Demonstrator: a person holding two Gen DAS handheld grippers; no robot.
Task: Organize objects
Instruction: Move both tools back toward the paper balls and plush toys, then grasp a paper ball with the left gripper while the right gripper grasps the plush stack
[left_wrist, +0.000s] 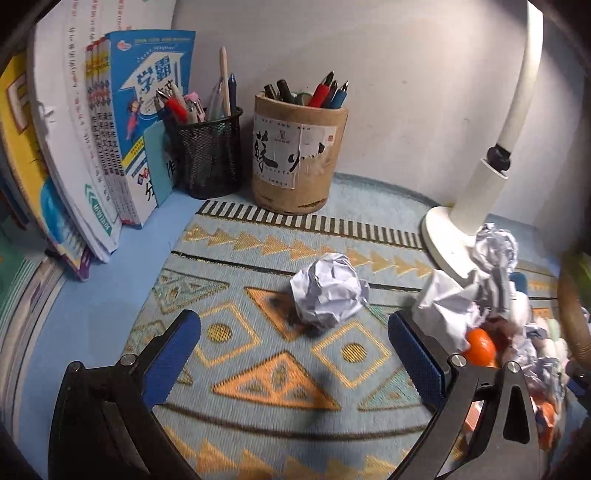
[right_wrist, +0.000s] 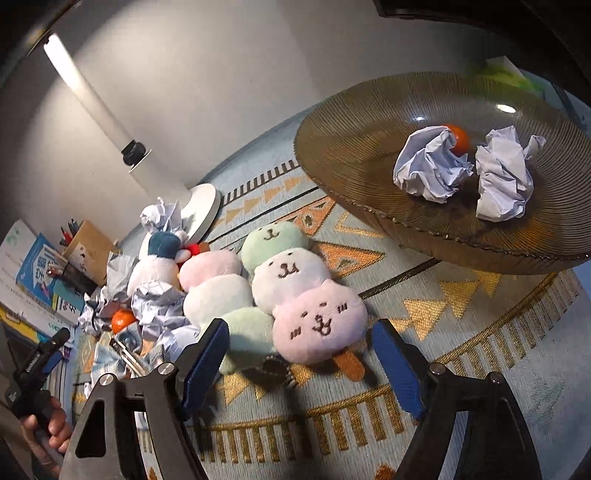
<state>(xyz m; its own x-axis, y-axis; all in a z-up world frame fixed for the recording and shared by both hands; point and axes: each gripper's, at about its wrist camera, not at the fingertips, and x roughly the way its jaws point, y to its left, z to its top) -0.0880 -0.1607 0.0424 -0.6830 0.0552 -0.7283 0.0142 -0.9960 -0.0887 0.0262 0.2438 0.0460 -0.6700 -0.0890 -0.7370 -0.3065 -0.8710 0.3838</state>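
My left gripper (left_wrist: 295, 332) stands open over the patterned mat, and a crumpled white paper ball (left_wrist: 328, 291) lies just beyond its blue pads, touching neither. My right gripper (right_wrist: 301, 343) is open too. The pink face of a three-ball plush skewer (right_wrist: 319, 321) lies between its fingers, and neither pad presses on it. A second pastel plush skewer (right_wrist: 218, 288) lies beside the first. At the upper right, a brown ribbed glass plate (right_wrist: 351, 122) holds two paper balls (right_wrist: 428, 166) (right_wrist: 502, 177) and an orange (right_wrist: 458, 138).
A heap of crumpled paper (right_wrist: 155, 299), an orange (right_wrist: 122, 319) and a small plush (right_wrist: 159, 258) lies by the white lamp base (left_wrist: 439, 236). At the back stand a mesh pen cup (left_wrist: 210, 155), a bamboo pen pot (left_wrist: 295, 155) and leaning books (left_wrist: 147, 122). A hand (right_wrist: 48, 424) shows at lower left.
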